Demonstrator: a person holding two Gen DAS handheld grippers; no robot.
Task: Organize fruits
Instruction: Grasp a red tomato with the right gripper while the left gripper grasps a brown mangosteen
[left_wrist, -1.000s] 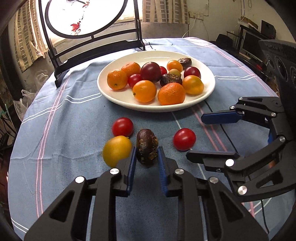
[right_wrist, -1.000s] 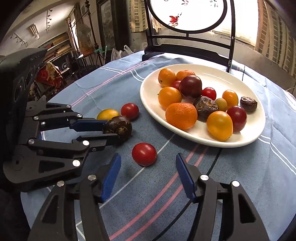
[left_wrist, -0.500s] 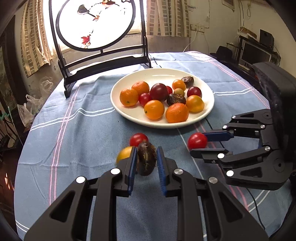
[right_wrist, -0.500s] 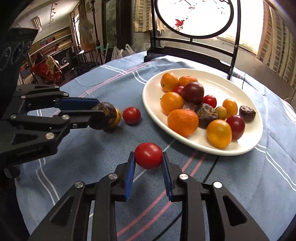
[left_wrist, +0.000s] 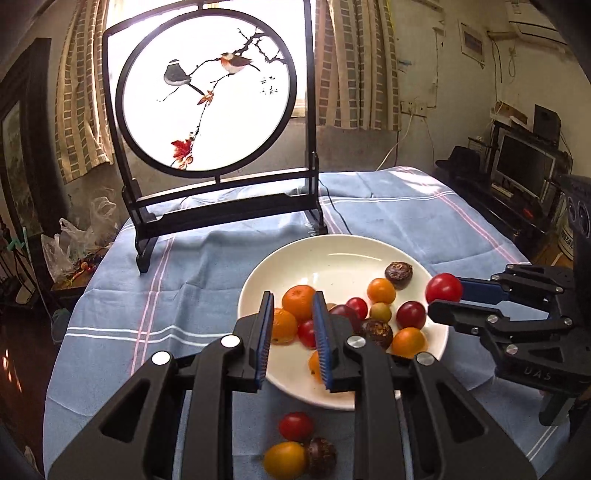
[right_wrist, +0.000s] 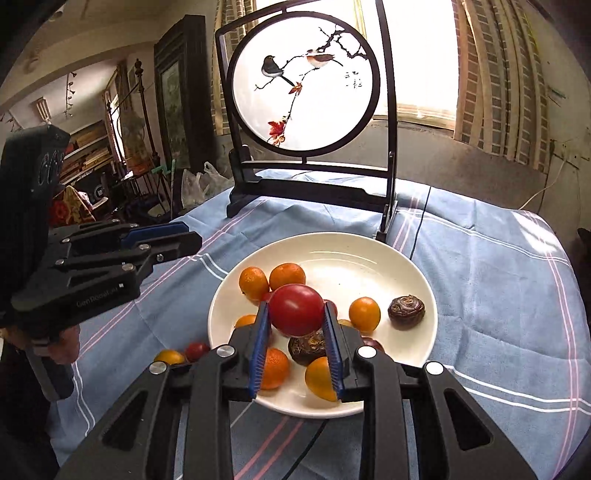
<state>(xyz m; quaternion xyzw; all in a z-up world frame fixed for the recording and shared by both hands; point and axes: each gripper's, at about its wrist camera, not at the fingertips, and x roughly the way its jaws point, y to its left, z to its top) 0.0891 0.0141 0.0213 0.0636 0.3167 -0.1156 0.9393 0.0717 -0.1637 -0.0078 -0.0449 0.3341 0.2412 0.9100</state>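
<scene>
A blue striped tablecloth (left_wrist: 207, 266) is spread under a round bird screen (left_wrist: 207, 99) at twelve o'clock and a white plate (left_wrist: 332, 258) of mixed fruit. Above the plate, the right gripper (right_wrist: 296, 321) is clenched on a red tomato (right_wrist: 296, 309), pressed between both blue pads. The left gripper (left_wrist: 293, 325) is held parted with nothing between its pads, over the plate's nine o'clock rim. On the cloth at six o'clock of the plate, a dark wrinkled fruit (left_wrist: 320, 457) is seen touching a yellow tomato (left_wrist: 285, 462), a small red tomato (left_wrist: 295, 425) just beside them. Half a second earlier that dark fruit was gripped by the left gripper; it has since been released.
</scene>
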